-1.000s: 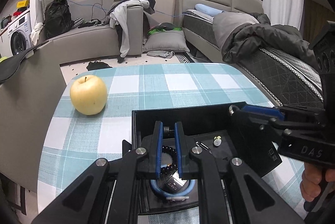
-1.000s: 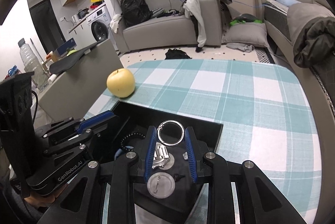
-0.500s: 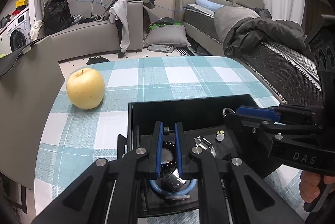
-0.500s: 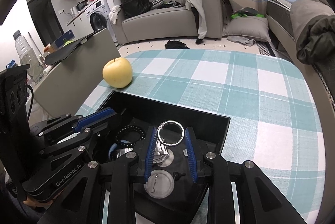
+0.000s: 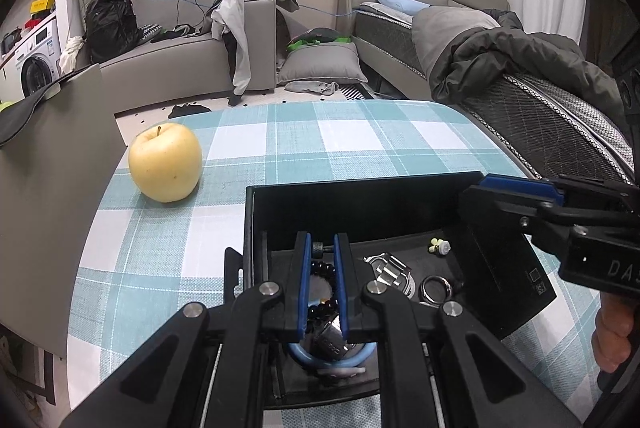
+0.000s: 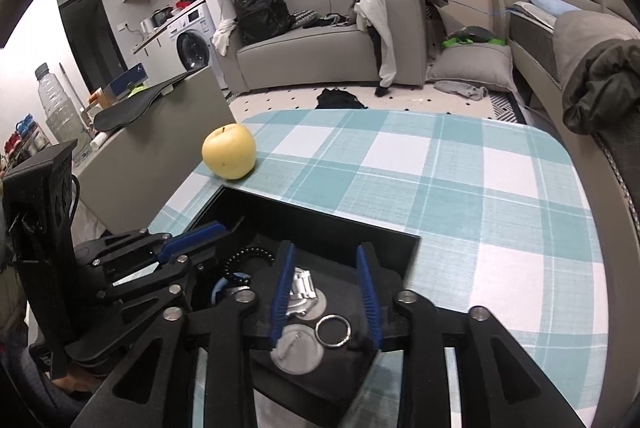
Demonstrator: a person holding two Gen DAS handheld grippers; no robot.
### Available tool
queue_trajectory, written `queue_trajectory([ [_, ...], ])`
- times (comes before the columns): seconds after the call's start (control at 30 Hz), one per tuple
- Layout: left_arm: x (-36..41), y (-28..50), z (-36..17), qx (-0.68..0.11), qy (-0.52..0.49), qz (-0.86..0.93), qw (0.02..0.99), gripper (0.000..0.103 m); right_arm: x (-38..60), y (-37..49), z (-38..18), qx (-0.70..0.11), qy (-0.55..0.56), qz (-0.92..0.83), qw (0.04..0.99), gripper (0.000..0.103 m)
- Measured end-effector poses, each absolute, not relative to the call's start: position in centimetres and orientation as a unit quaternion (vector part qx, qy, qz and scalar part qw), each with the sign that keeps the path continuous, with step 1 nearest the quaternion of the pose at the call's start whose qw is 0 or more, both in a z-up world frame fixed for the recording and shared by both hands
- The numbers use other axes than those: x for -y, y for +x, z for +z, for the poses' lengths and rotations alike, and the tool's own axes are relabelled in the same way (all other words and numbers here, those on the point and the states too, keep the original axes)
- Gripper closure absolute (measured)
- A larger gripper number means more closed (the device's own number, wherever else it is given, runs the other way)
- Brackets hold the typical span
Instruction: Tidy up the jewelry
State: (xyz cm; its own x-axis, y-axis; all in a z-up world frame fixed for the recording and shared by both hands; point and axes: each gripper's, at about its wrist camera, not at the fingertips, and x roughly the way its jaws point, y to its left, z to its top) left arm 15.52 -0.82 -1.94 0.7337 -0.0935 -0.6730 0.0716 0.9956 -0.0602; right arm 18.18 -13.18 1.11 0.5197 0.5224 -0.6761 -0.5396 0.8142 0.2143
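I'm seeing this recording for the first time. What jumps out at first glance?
A yellow apple sits alone on the teal checked tablecloth, beyond the near black jewelry box. Inside the box lie a silver watch and a metal ring, between the right gripper fingers, whose jaws are opening. Behind: a cluttered sofa.

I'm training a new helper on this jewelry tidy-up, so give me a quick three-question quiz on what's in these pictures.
1. True or false: the yellow apple lies inside the black jewelry box.
2. Which item lies between the right tool's opening blue fingers: A) the silver metal ring, B) the black bead bracelet, C) the apple?
3. Fill in: the box stands on a teal and white ____ tablecloth.

Key: 1 false, it sits on the cloth beside the box. 2 A, lying free, pads not touching. 3 checked.
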Motion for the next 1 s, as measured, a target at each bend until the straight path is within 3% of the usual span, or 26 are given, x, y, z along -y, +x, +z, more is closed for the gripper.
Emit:
queue_trajectory([
  [0.13,0.9,15.3,-1.7,-0.362,-0.015,-0.053,0.930,0.095,14.3,17.9,1.6,-0.374,-0.008,0.306,0.876,0.063],
  [0.23,0.9,14.9,-1.4,-0.360,-0.019,-0.059,0.931,0.088,14.9,17.2,2.0,-0.361,-0.016,0.310,0.879,0.060],
  [0.3,0.6,14.5,-1.1,-0.356,-0.026,-0.064,0.932,0.077,15.3,17.0,2.1,-0.358,-0.021,0.311,0.880,0.060],
  [0.4,0.3,13.8,-0.4,-0.342,-0.041,-0.069,0.936,0.044,15.9,16.5,2.4,-0.351,-0.022,0.312,0.882,0.056],
  [0.47,0.2,13.3,0.0,-0.334,-0.046,-0.074,0.939,0.031,16.2,16.2,2.6,-0.347,-0.022,0.313,0.884,0.053],
  [0.6,0.4,12.2,0.6,-0.320,-0.040,-0.071,0.944,0.003,16.4,15.2,2.8,-0.335,-0.032,0.319,0.886,0.030],
  [0.77,0.3,11.1,0.3,-0.307,-0.023,-0.052,0.950,0.001,16.4,13.7,2.8,-0.318,-0.048,0.319,0.891,0.001],
  [1.0,-0.5,10.6,0.0,-0.292,-0.034,-0.031,0.955,0.001,16.3,12.3,3.1,-0.295,-0.050,0.306,0.904,0.000],
])
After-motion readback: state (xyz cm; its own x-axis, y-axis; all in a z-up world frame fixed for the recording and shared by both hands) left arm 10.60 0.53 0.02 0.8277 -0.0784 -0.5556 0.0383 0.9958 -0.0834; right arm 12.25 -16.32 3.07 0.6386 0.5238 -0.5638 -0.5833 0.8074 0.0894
